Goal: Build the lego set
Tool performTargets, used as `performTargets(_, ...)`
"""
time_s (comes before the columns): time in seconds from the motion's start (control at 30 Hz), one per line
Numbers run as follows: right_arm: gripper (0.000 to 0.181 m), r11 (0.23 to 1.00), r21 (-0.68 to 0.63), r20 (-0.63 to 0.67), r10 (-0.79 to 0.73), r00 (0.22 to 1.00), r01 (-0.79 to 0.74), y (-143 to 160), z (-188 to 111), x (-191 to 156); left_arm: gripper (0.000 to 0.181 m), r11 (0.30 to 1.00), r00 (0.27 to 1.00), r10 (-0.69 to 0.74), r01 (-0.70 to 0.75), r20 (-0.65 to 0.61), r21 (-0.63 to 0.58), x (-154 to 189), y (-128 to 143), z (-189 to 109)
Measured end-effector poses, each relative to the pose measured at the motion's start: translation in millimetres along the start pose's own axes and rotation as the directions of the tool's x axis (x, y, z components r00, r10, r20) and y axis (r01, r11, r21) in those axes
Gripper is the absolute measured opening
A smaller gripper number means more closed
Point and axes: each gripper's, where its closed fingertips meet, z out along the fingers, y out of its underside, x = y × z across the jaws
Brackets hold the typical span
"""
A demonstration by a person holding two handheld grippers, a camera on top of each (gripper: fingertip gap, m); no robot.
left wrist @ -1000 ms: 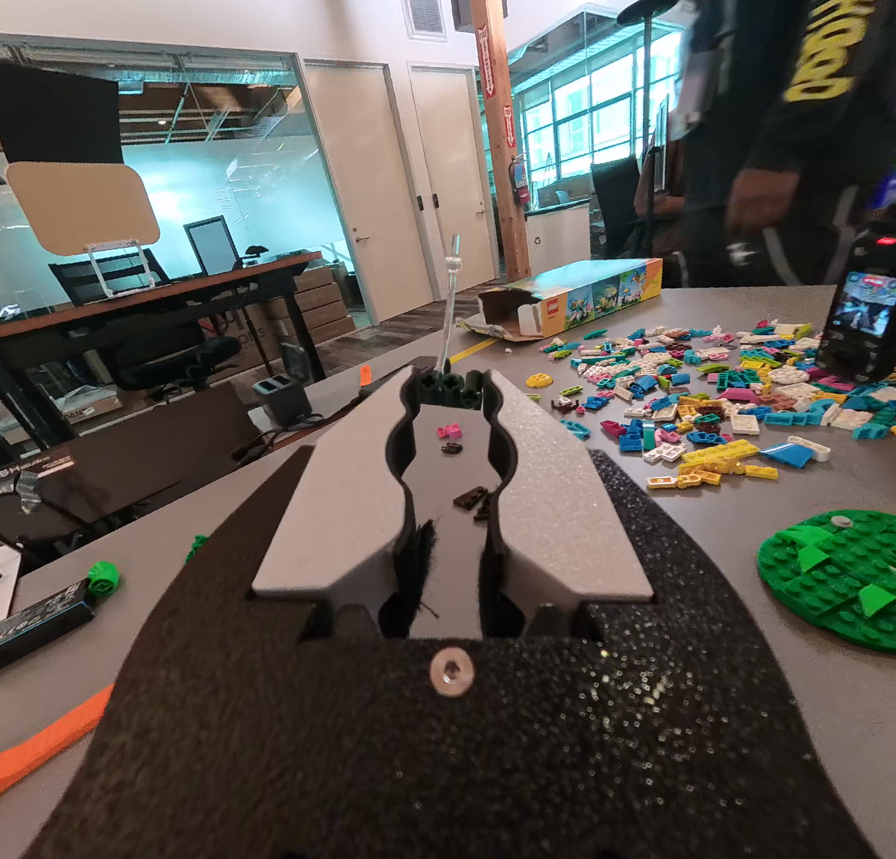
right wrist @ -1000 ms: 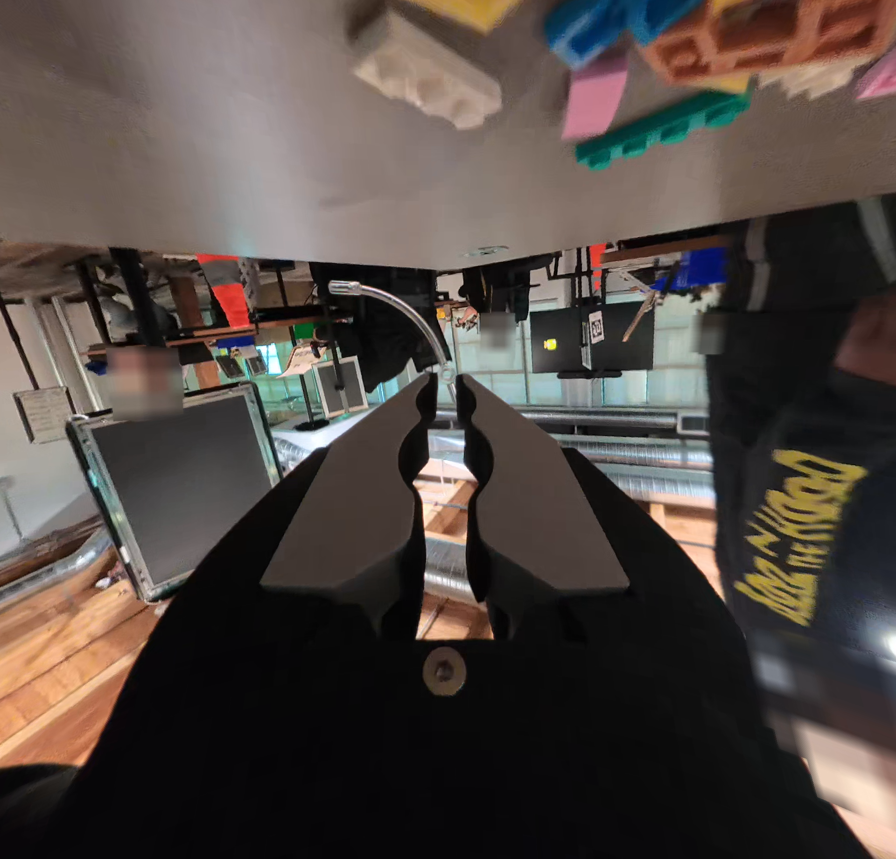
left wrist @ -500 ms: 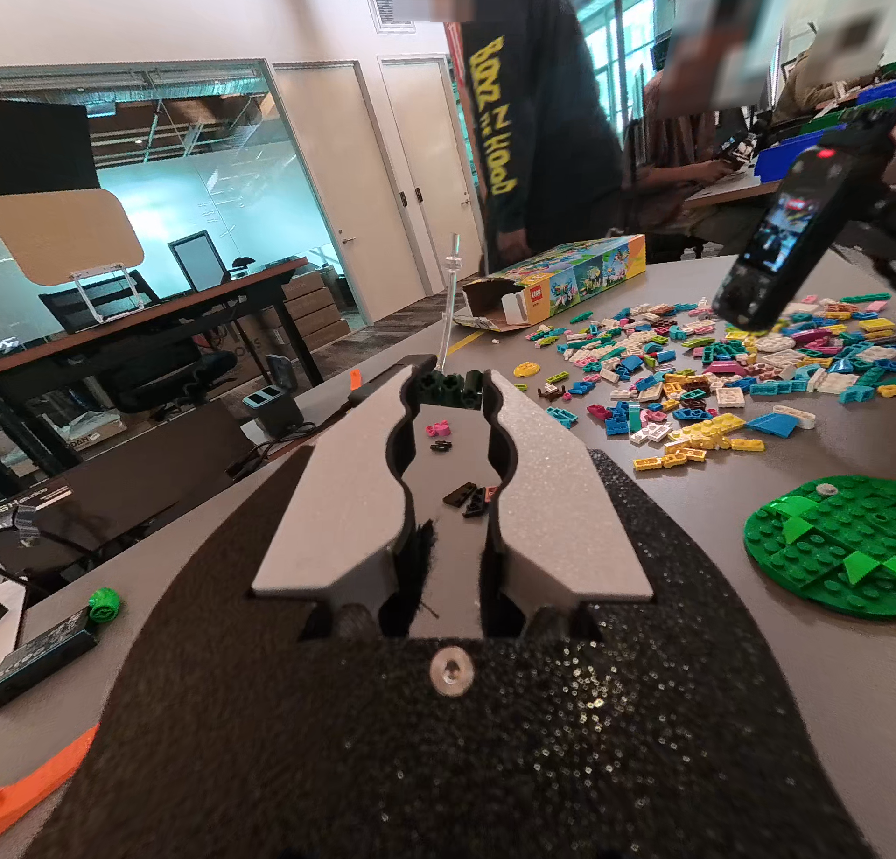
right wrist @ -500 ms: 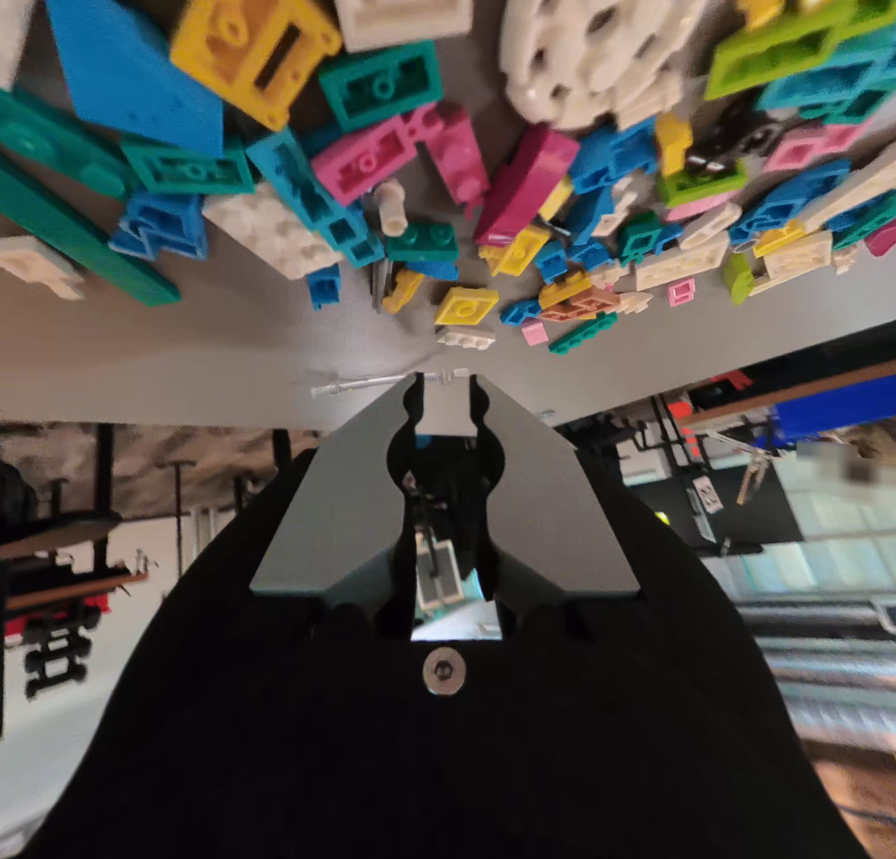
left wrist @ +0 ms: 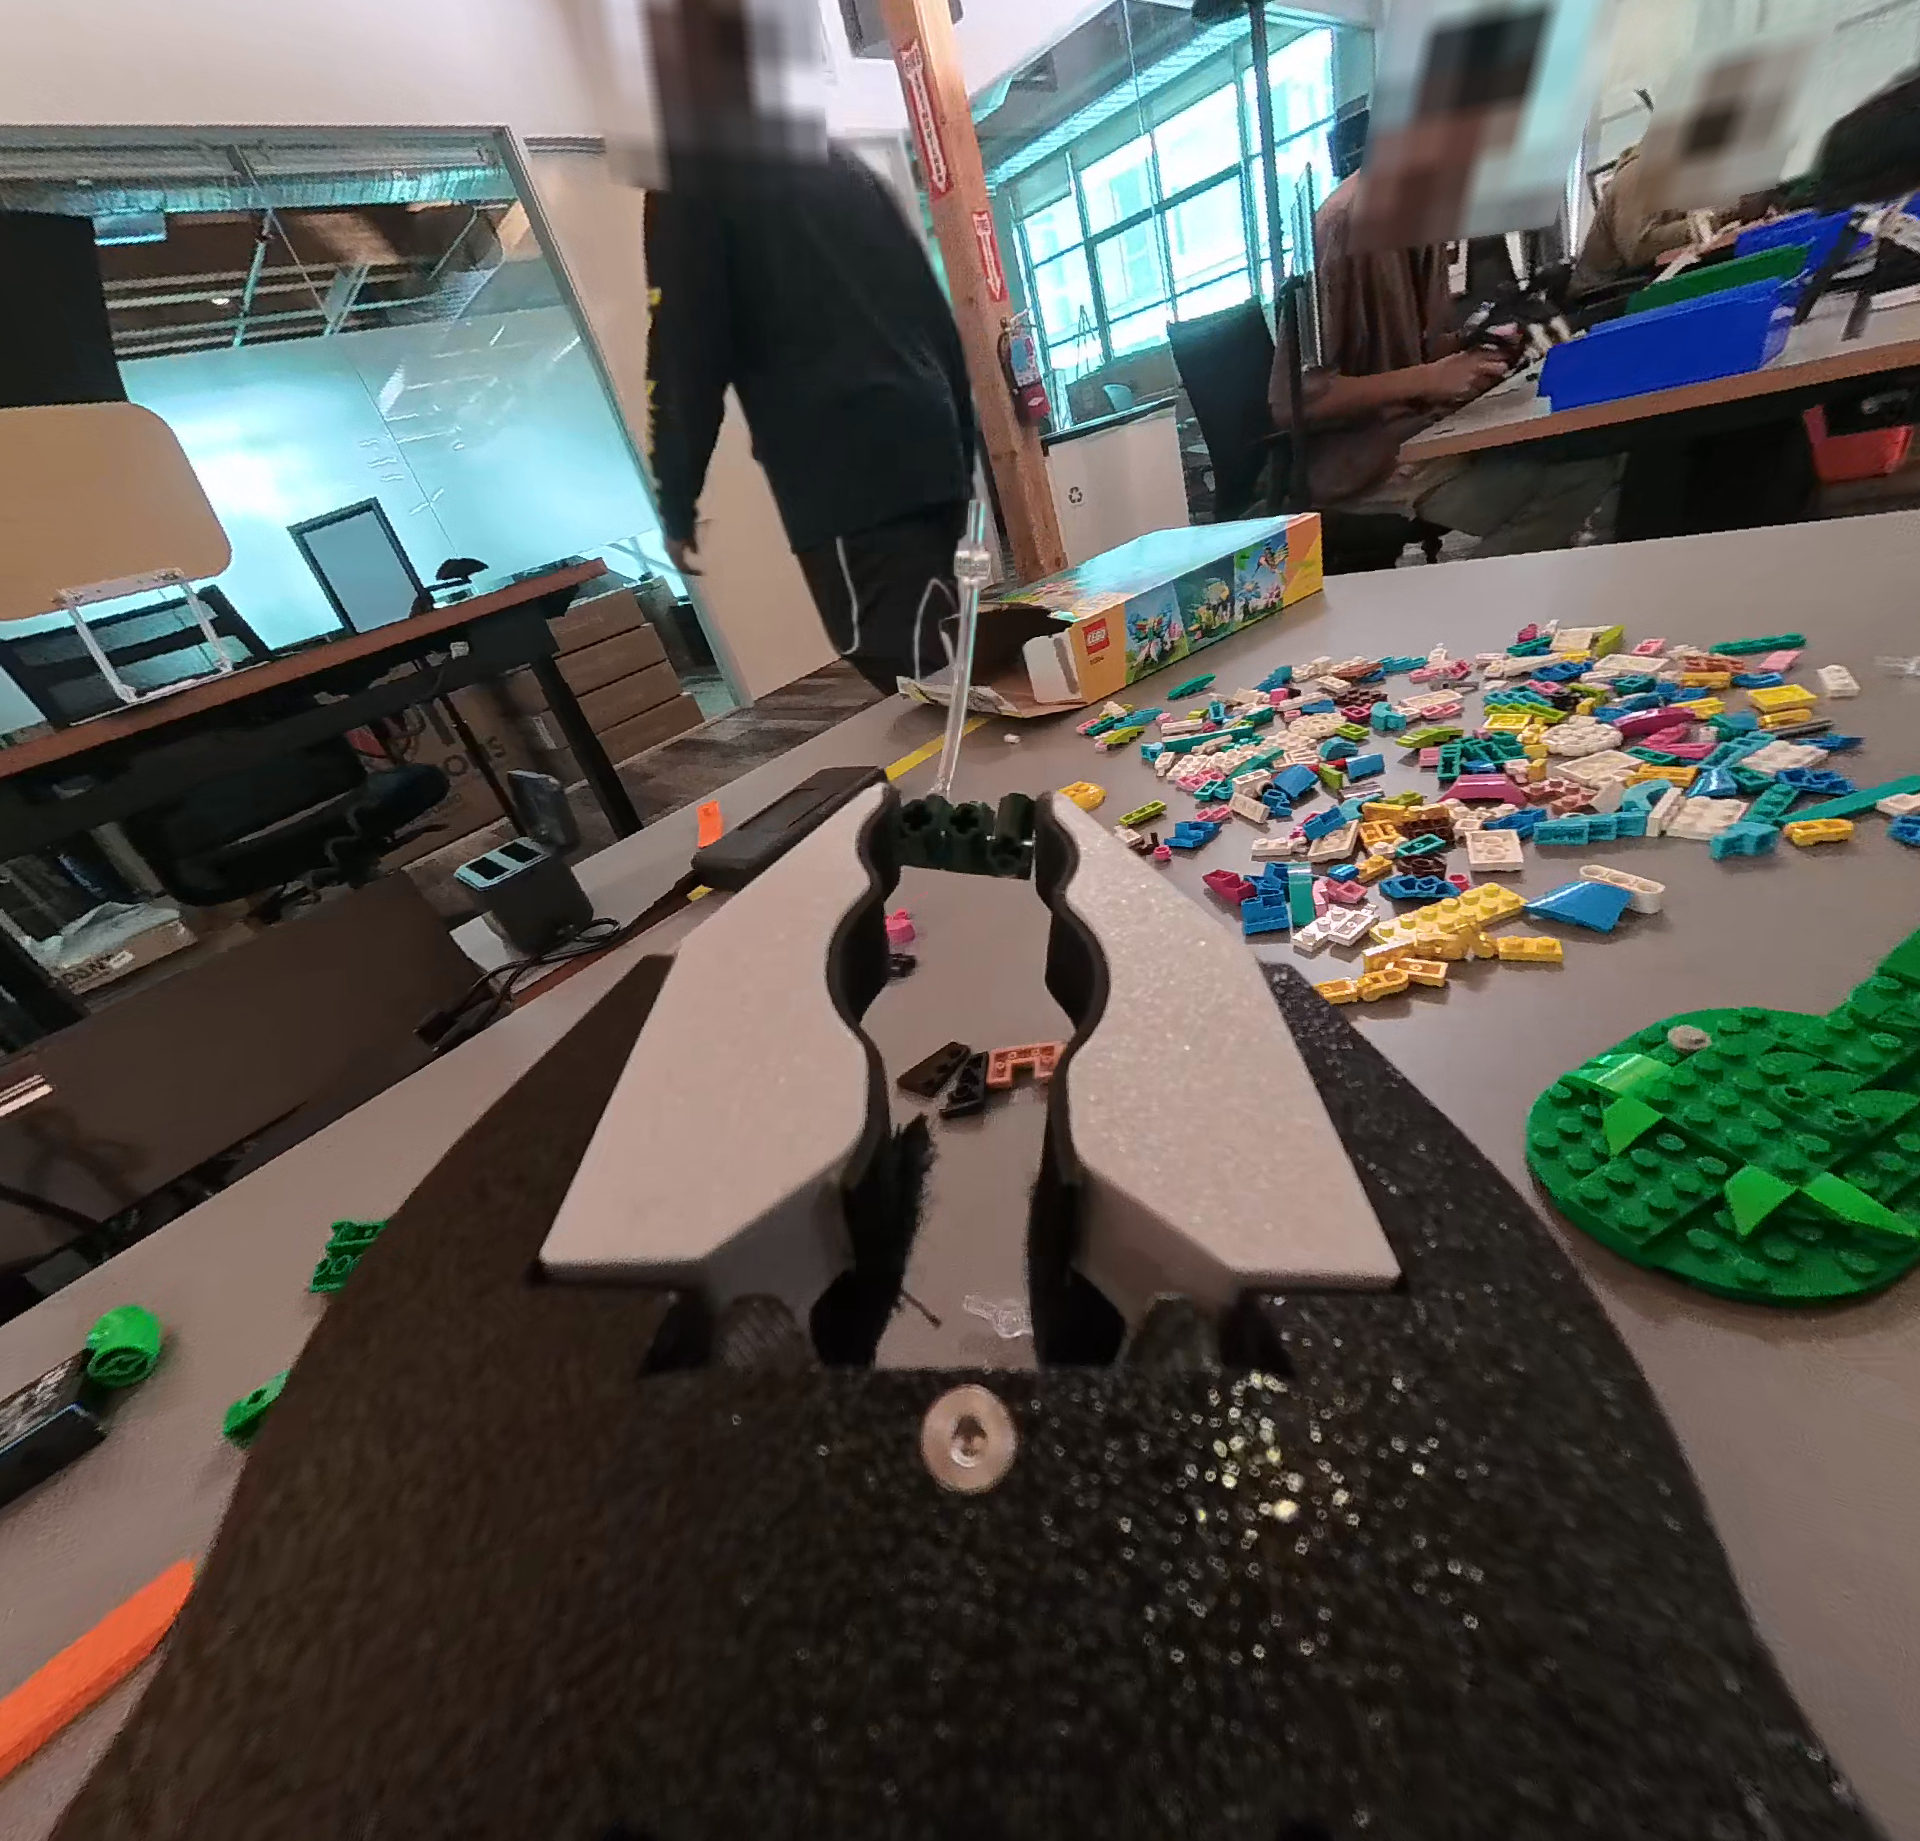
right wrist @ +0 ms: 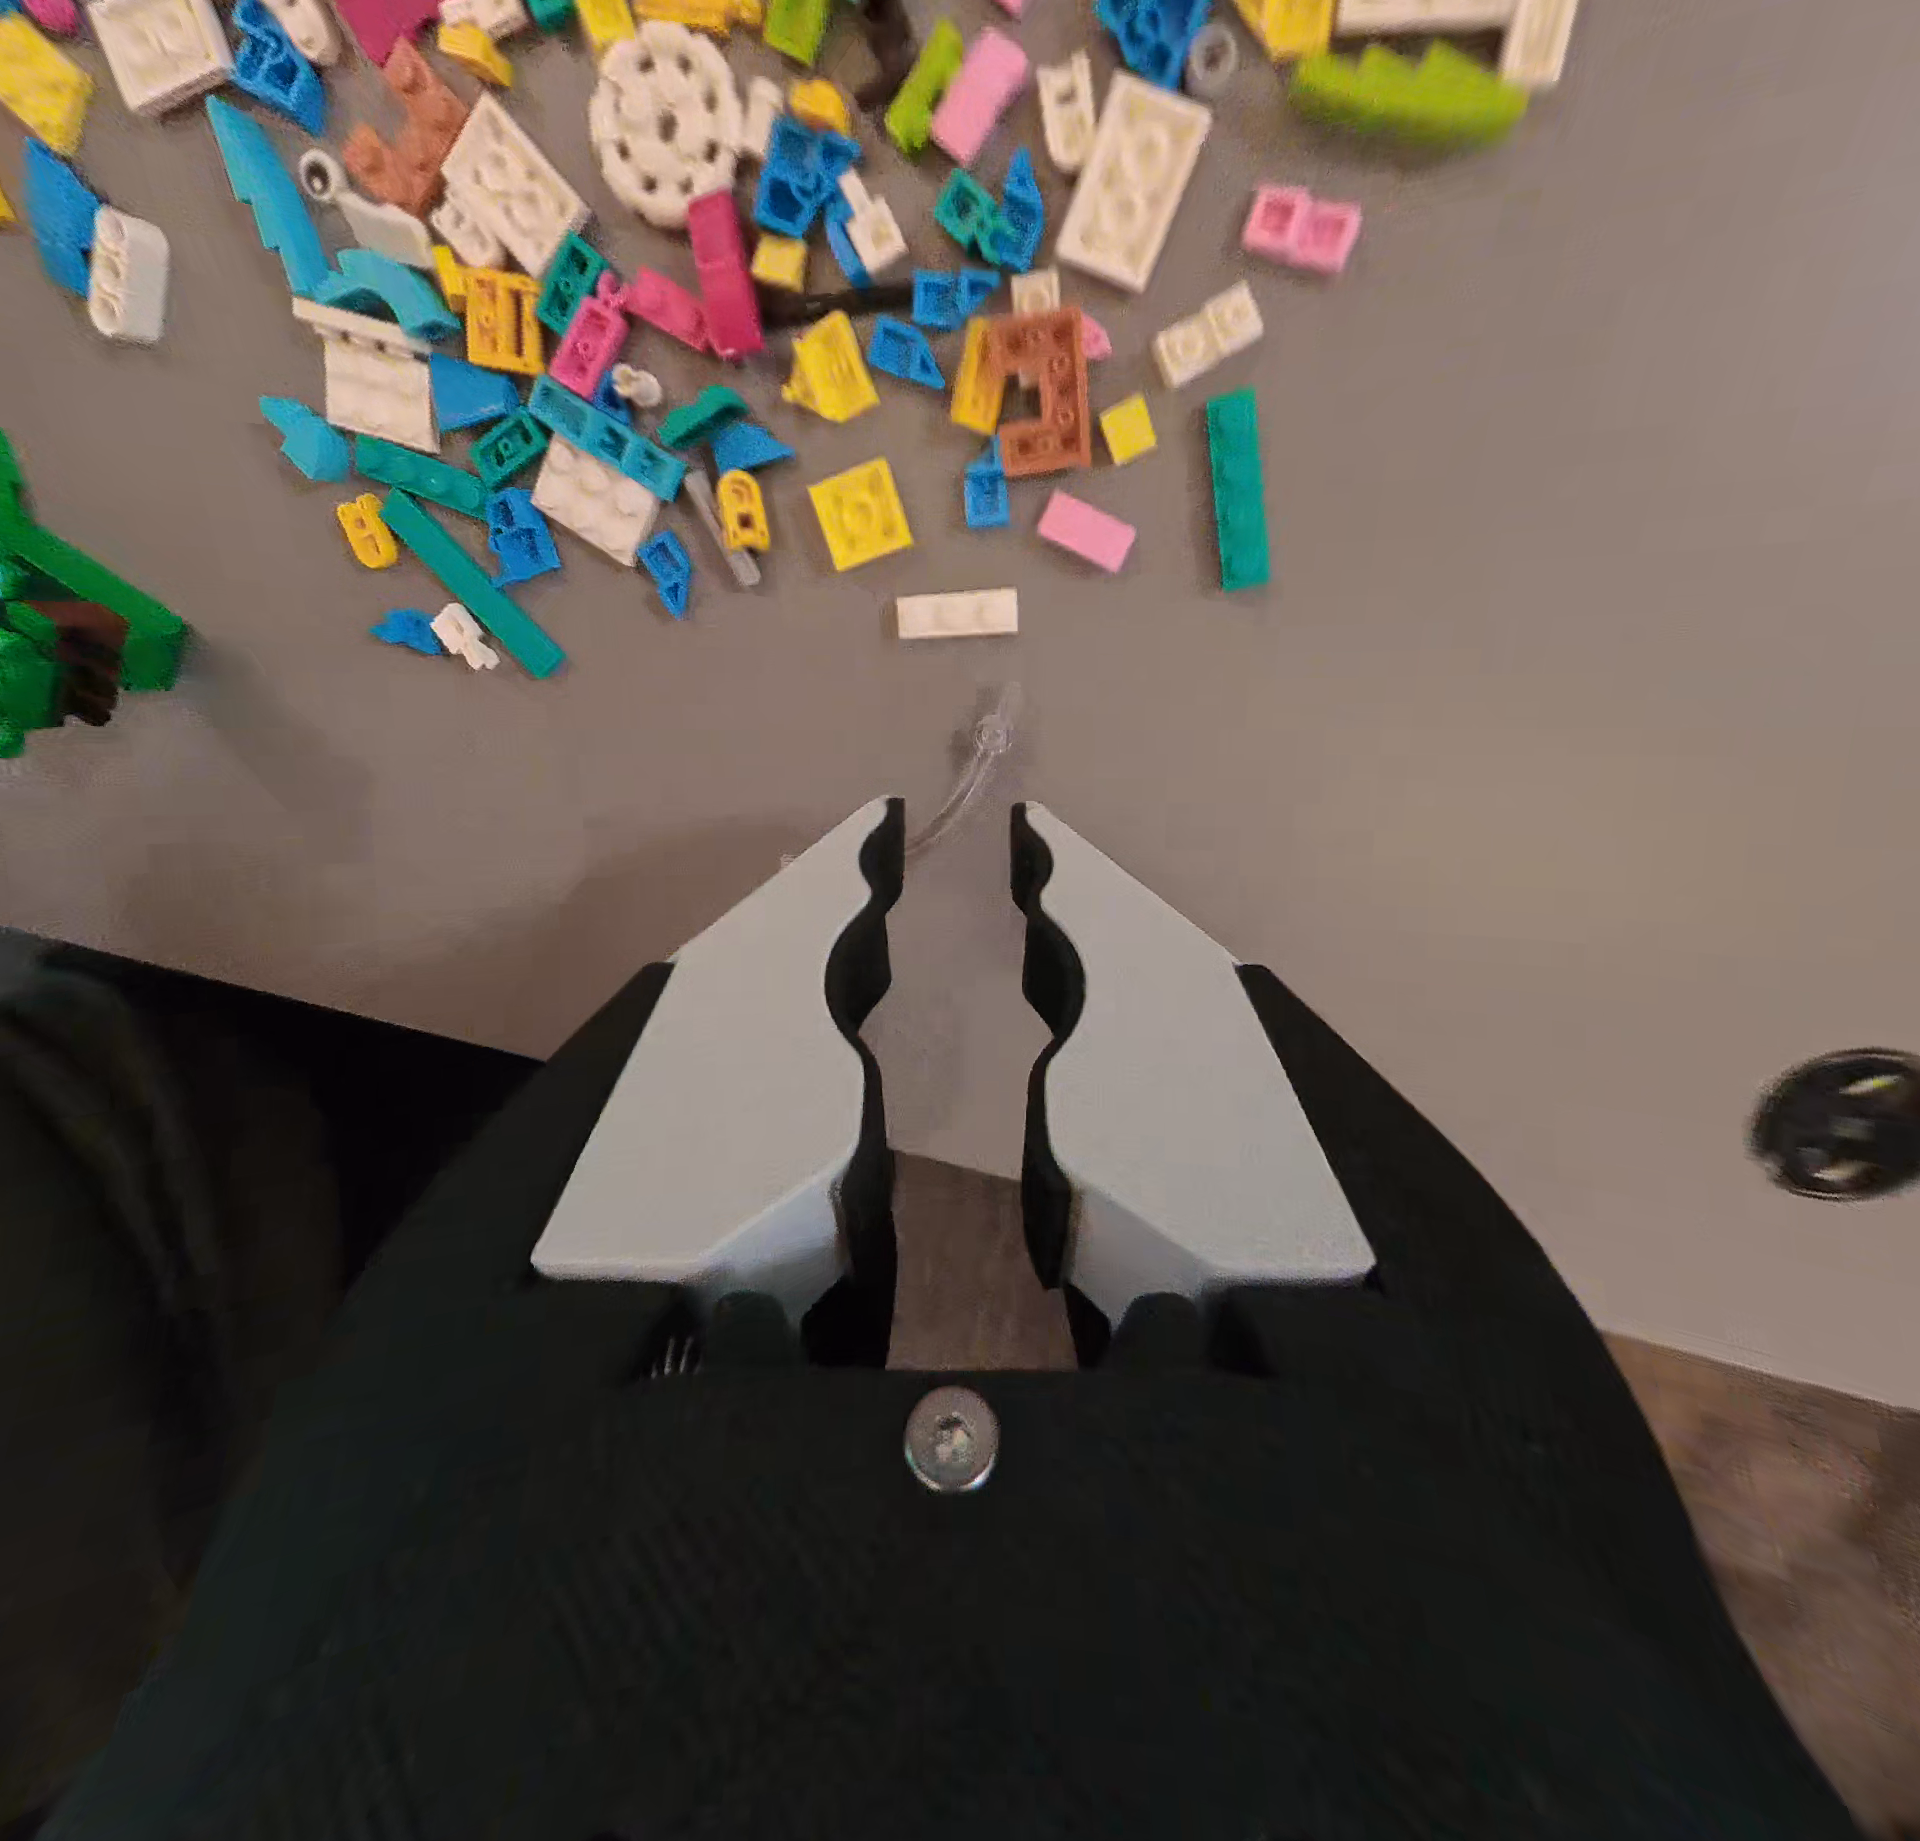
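- Grey tabletop (left wrist: 1714, 586) stands in an open office with glass-walled rooms, desks and a wooden post; one person in dark clothes stands beyond its far edge and another sits at a desk behind.
- Left claw (left wrist: 956, 833) is clamped on a small dark green studded brick (left wrist: 961, 835) at its tips, held above the tabletop; a thin clear plastic rod (left wrist: 961, 669) rises upright from that brick.
- Loose pile of small plastic bricks (left wrist: 1475, 783) in white, yellow, pink, blue and teal spreads across the tabletop's middle toward its right edge.
- Flat bright green studded base plate (left wrist: 1745, 1157) with leaf-shaped pieces lies near the right edge.
- Opened cardboard set box (left wrist: 1153, 612) lies by the far edge.
- Right claw (right wrist: 956, 825) points down at the tabletop near its close edge, jaws narrowly parted and gripping nothing.
- Curved clear plastic piece (right wrist: 971, 768) lies just ahead of the right claw's tips, one end beside the left fingertip; whether it touches is unclear.
- White flat plate brick (right wrist: 956, 613) lies just beyond it.
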Motion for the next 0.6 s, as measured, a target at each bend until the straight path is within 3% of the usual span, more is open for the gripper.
performTargets(0.17, 0.02, 0.986, 0.147, 0.053, 0.076, 0.996, -0.083, 6.7, 9.8, 0.7, 0.023, 1.0, 0.999, 0.024, -0.024, -0.027, -0.009, 9.8, 3.0, 2.1)
performTargets(0.4, 0.021, 0.983, 0.168, -0.184, -0.042, 0.982, 0.074, 9.4, 16.4, -4.3, 0.023, 0.999, 0.999, 0.041, -0.041, -0.032, -0.005, 16.7, 2.4, 3.1)
performTargets(0.6, 0.002, 0.974, 0.209, -0.23, -0.035, 0.973, 0.084, 7.2, 18.7, -12.4, 0.023, 0.999, 0.997, 0.054, -0.054, -0.057, 0.001, 40.4, 0.8, 12.2)
